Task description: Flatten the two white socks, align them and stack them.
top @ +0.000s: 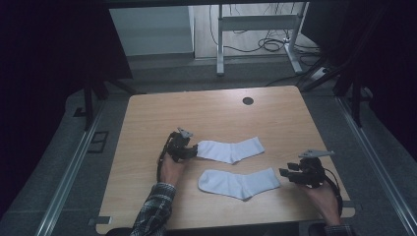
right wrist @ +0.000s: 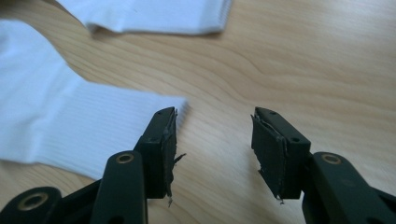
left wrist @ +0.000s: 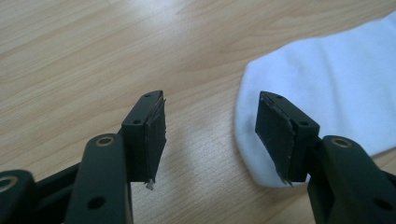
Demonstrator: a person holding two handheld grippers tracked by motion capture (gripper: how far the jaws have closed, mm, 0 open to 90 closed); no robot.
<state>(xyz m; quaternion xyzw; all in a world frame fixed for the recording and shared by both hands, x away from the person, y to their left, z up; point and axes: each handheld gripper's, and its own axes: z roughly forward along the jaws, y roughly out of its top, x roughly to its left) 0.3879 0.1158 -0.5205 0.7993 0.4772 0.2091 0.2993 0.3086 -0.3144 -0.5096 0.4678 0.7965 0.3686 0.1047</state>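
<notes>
- Socks: two white ones lie flat on the wooden bench (top: 147,113), well apart from its edges. The far sock (top: 230,149) and the near sock (top: 239,183) lie roughly parallel, close but not touching.
- Left gripper (top: 192,150) sits at the rounded toe end of the far sock. In the left gripper view its jaws stand apart with bare wood between them; one pad (left wrist: 274,135) overlaps the edge of the sock (left wrist: 322,98), and nothing is clamped.
- Right gripper (top: 283,173) sits just beside the cuff end of the near sock. In the right gripper view its jaws stand apart and hold nothing; the ribbed cuff (right wrist: 84,126) ends beside one pad (right wrist: 169,144), and whether they touch cannot be told.
- Handling, as a judgement: each sock should be light, soft and limp. It will sag and fold when lifted by one end, and may drag across the bench instead of rising cleanly.
- Grip point, as a judgement: pinch the toe end or the cuff edge, taking both fabric layers. Set the lower jaw against the wood so it slides under the cloth.
- Materials: knitted fabric with fine lengthwise ribbing, matte, bent at the heel. The bench is smooth pale wood grain with a dark round grommet (top: 248,101) near its far edge. The pads are black, with frayed edges.
</notes>
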